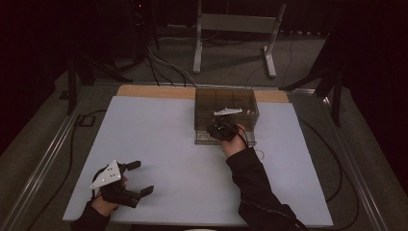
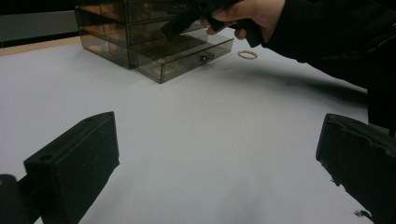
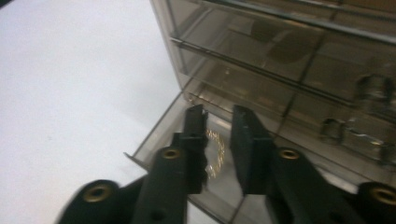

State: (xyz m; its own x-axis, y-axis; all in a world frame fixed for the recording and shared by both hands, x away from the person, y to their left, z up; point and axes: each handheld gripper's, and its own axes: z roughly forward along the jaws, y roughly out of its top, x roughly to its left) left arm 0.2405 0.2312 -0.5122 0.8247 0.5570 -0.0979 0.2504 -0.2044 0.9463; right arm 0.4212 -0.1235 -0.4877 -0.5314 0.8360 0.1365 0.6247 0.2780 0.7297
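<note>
A smoky clear drawer box (image 1: 226,103) stands at the table's far middle, its bottom drawer (image 1: 204,139) pulled out toward me. My right gripper (image 1: 221,129) hovers over that drawer, pointing down into it. In the right gripper view its jaws (image 3: 218,116) stand a narrow gap apart, open, above a gold chain (image 3: 215,149) lying on the drawer floor; the pads do not press on the chain. My left gripper (image 1: 143,177) rests near the front left of the table, open wide (image 2: 217,140) with nothing between its fingers.
A small gold ring (image 1: 260,154) lies on the white table (image 1: 183,159) just right of the open drawer, also seen as a ring (image 2: 247,54) in the left gripper view. The upper drawers (image 3: 289,56) are closed. Cables and a stand's legs lie beyond the table.
</note>
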